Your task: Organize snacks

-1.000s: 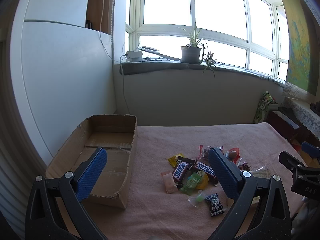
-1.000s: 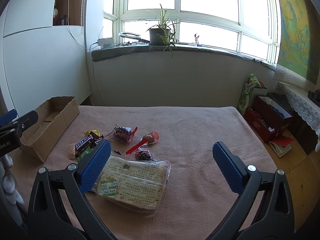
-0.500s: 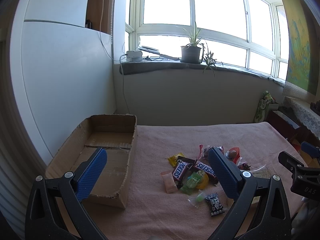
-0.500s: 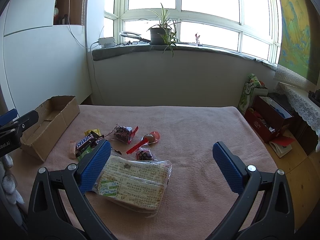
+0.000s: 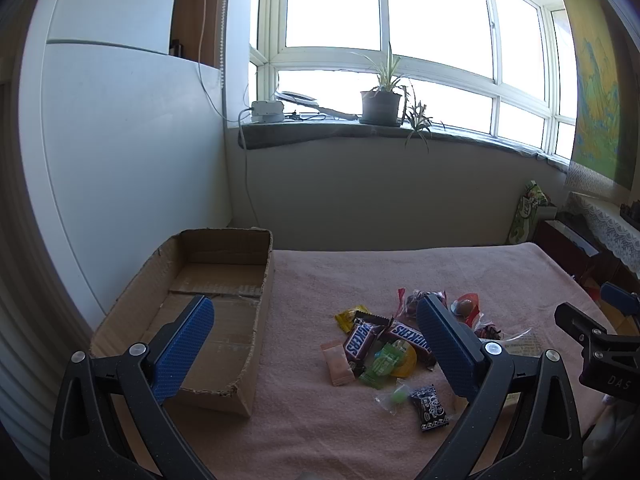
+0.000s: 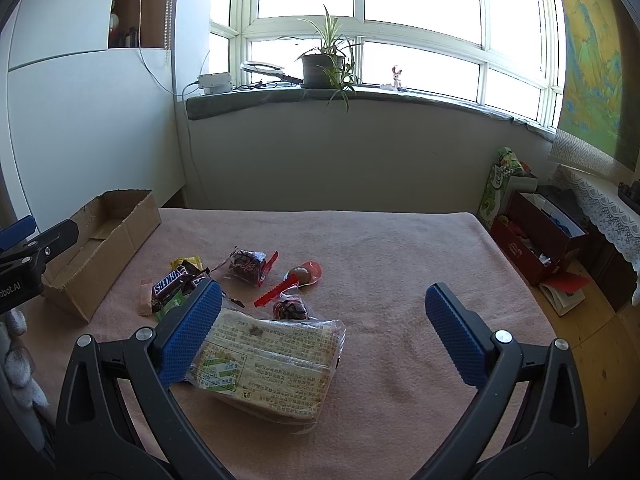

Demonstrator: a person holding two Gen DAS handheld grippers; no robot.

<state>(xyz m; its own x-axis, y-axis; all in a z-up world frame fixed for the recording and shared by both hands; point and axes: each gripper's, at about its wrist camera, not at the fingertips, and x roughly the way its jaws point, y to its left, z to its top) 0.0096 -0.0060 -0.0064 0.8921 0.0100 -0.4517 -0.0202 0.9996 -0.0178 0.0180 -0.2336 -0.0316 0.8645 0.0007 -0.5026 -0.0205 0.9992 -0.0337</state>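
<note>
Both tools hang spread wide, holding nothing. The left blue-padded black gripper (image 5: 316, 344) has the open brown cardboard box (image 5: 224, 280) at 11 o'clock and 2 brown Snickers bars (image 5: 384, 336) at 1 o'clock. The right blue-padded black gripper (image 6: 320, 328) has the clear-wrapped cracker pack (image 6: 272, 364) at 7 o'clock, beside its left pad.

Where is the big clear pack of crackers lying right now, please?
In the right wrist view the cracker pack lies flat on the pink cloth, low and left of centre, nearest the camera, just in front of the small candy pile.
</note>
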